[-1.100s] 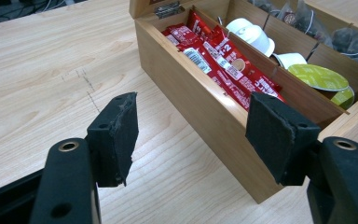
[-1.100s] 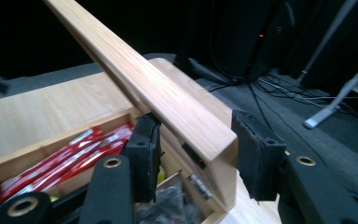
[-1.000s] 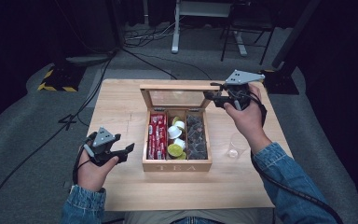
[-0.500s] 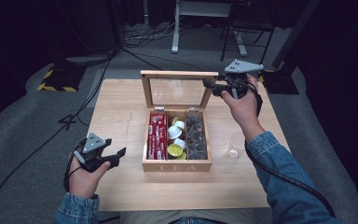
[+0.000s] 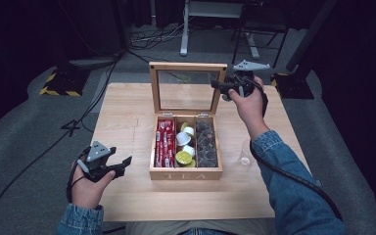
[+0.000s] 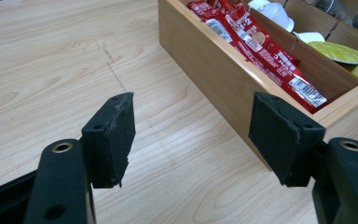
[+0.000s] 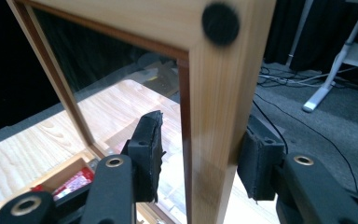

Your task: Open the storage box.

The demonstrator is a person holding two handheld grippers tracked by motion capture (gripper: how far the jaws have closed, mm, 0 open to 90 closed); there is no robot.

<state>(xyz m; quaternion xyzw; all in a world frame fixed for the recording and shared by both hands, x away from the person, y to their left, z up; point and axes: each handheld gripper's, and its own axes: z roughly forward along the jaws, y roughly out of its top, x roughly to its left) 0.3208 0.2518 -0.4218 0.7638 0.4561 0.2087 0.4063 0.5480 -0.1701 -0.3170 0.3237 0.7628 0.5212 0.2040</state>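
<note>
- My left gripper hovers with parted jaws over bare light wooden table; the whole left stretch of it lies open to me.
- The open wooden tea box walls off my path just beside that gripper.
- Its glass-paned wooden lid stands upright, barring any reach from the back.
- My right gripper straddles the lid's side rail, so that edge is taken.
- From above, the box's three compartments lie open, though crowded with red sachets, white and yellow-green capsules and dark pods.
</note>
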